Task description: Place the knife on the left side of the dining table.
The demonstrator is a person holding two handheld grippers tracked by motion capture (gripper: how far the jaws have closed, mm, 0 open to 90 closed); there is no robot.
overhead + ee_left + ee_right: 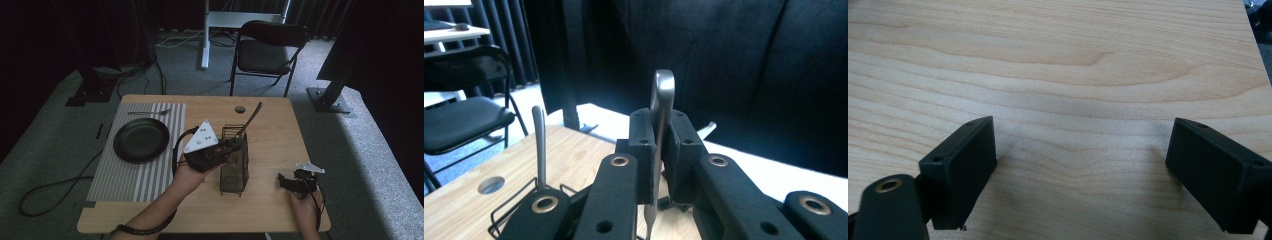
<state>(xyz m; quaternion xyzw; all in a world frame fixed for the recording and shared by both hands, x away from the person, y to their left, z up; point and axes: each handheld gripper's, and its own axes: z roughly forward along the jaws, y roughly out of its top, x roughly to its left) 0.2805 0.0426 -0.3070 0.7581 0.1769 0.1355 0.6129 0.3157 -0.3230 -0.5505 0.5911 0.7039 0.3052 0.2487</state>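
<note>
A black wire cutlery basket (pixel 234 170) stands near the middle of the wooden table (pixel 270 135). My left gripper (pixel 238 144) hovers over the basket's top, shut on a flat metal cutlery piece (pixel 661 107) that stands upright between the pads, handle end up. Its lower end is hidden behind the jaws. A second metal utensil (pixel 253 116) leans out of the basket's far side; its handle (pixel 540 145) rises to the left of my jaws. My right gripper (pixel 291 182) rests low at the table's front right, open (pixel 1080 170), with bare wood between its fingers.
A black plate (pixel 141 140) sits on a striped placemat (pixel 125 180) at the left, with a fork (pixel 150 112) at the mat's far edge. There is a round hole (pixel 240 108) in the tabletop behind the basket. A folding chair (pixel 267 50) stands beyond the table.
</note>
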